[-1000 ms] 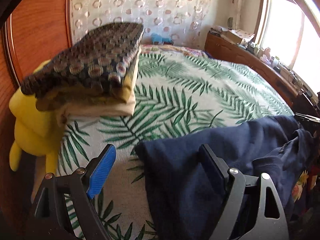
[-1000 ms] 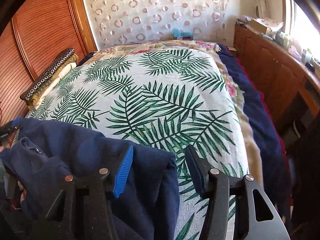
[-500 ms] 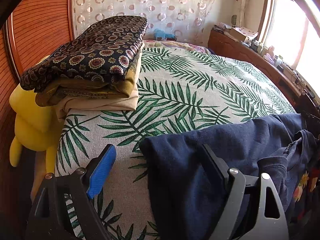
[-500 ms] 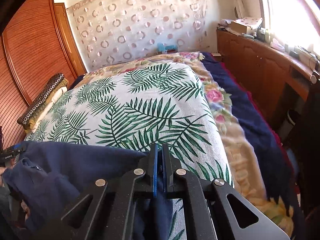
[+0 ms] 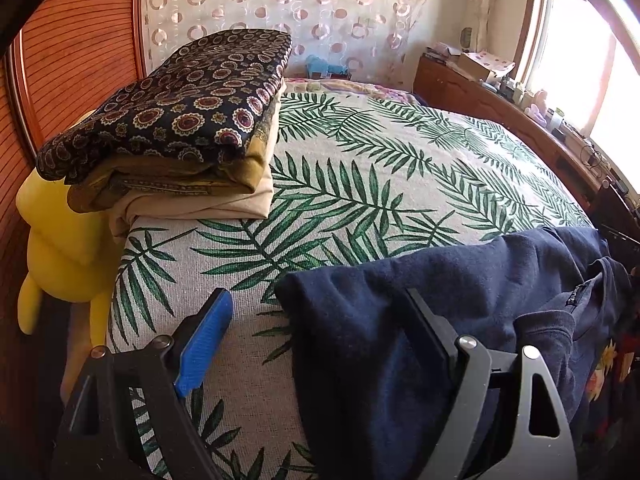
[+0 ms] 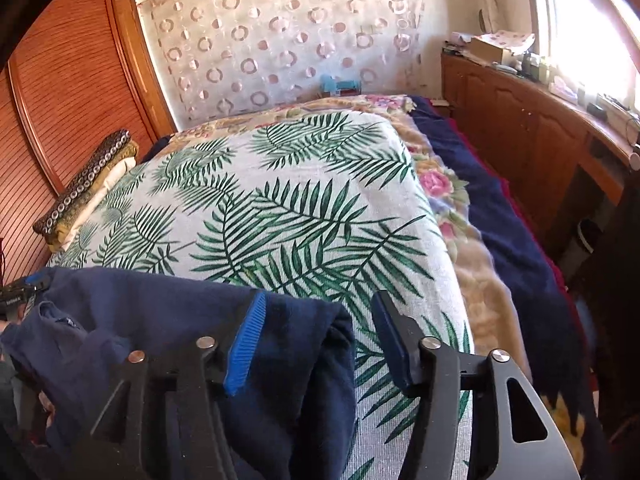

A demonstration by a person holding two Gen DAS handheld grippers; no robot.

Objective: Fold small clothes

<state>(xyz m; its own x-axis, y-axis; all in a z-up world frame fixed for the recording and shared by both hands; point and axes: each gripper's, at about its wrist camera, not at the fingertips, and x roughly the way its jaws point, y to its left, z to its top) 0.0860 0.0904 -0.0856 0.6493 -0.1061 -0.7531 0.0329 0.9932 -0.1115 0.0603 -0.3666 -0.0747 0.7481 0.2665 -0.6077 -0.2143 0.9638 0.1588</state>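
Leaf-printed bedspread (image 5: 360,184) is carrying the soft, limp navy fleece garment (image 5: 400,340) at 6 o'clock. Left gripper (image 5: 320,344) is gaping wide; right gripper (image 6: 316,344), just reopening, is straddling its corner, the best hold.

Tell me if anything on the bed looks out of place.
The navy garment lies bunched and unfolded at the near edge of the bed, partly hanging off. The folded stack looks tidy.

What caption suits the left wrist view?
Open left gripper straddling the edge of a navy blue garment on a palm-leaf bedspread.
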